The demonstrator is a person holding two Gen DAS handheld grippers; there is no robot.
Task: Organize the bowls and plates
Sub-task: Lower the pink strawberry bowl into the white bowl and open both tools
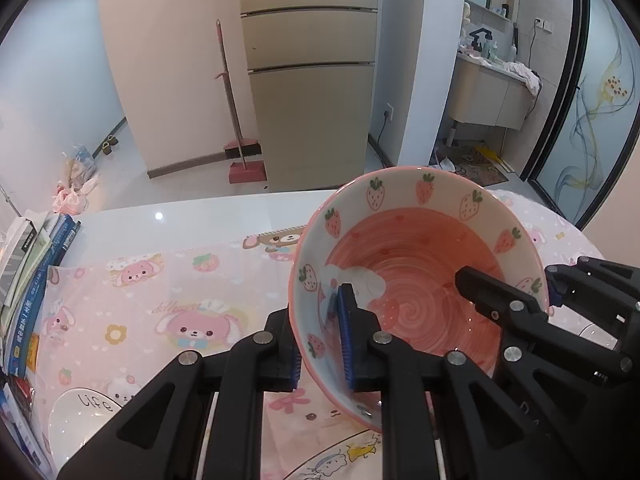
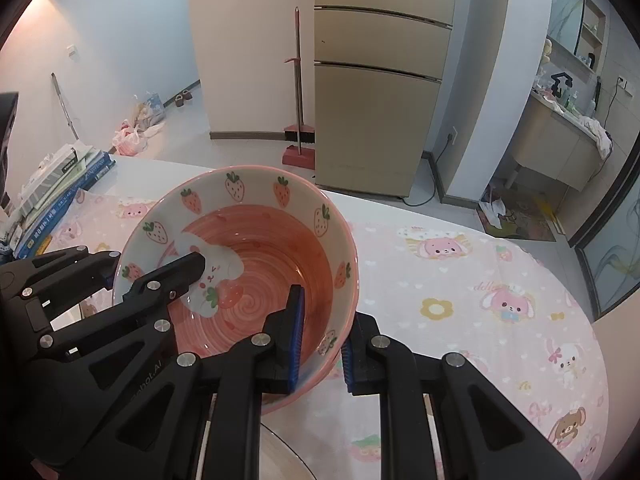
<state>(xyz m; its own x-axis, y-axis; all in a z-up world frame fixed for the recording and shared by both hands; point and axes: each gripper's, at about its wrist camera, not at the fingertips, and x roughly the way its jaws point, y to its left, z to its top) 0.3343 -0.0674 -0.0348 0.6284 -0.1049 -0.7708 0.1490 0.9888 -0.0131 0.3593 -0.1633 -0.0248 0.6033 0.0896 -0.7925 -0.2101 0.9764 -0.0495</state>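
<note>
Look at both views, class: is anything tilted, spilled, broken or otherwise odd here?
Only the strawberry bowl stands out: it is tipped up off the tablecloth, clamped by its rim on opposite sides by the left tool and the right tool. Nothing looks spilled or cracked.

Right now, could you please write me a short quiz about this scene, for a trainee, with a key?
1. True or false: only one claw grips the bowl.
2. Which fruit is painted on the bowl's wall? A) lemons B) strawberries C) cherries
3. Fill in: left of the bowl, at the table edge, lies a stack of ____.

Key:
1. False. The left claw pinches the bowl's left wall and the right claw pinches its right wall, one finger inside and one outside each.
2. B
3. books
</note>
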